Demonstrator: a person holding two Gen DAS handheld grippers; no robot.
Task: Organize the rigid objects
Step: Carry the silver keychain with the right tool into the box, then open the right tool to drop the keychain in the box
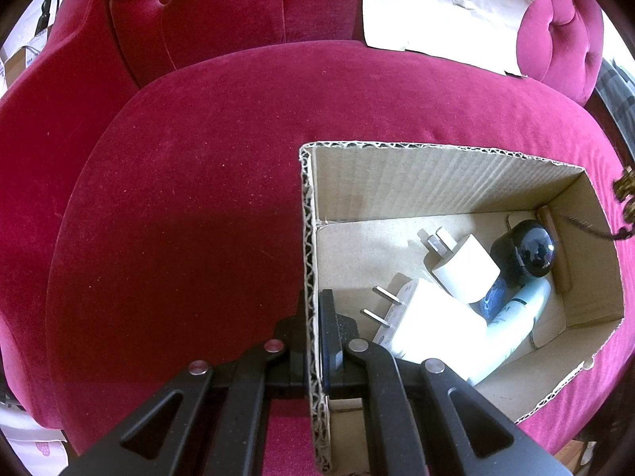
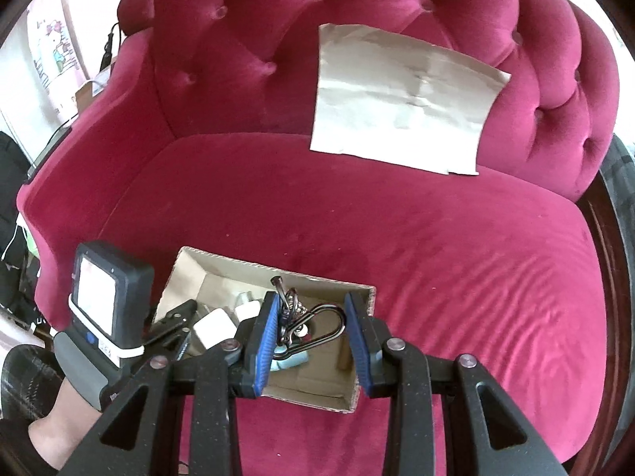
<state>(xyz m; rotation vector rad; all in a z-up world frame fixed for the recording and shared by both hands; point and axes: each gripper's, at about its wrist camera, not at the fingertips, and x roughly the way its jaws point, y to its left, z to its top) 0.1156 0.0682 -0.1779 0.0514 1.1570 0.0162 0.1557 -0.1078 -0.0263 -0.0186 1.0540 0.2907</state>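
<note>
My left gripper [image 1: 313, 341] is clamped narrow on the near-left wall of the cardboard box [image 1: 436, 182], one finger outside the corrugated edge and one inside, so this hand serves as the brace that keeps the box from sliding on the red velvet seat cushion [image 1: 178, 198]. My right gripper [image 2: 313, 333] hovers directly over the open box with its blue pads [image 2: 266, 337] set wide apart. A bunch of keys on a dark metal carabiner [image 2: 313, 321] sits in the gap between those pads, close against the left pad; whether it hangs from that pad or is already free I cannot tell (the right pad is plainly clear of it). I judge the step in hand to be the deposit of this key bunch into the box. Already lying ahead of my left fingers, on the box floor, are a large white plug adapter [image 1: 432, 321], a smaller white plug adapter [image 1: 464, 265], a black round-topped device [image 1: 528, 250] and a pale tube [image 1: 520, 309], all touching in one cluster toward the far-right corner. The next move calls for confirming the keys have dropped clear, lifting the right fingers straight up so the carabiner loop does not snag a pad, and holding the left grip firm meanwhile.
</note>
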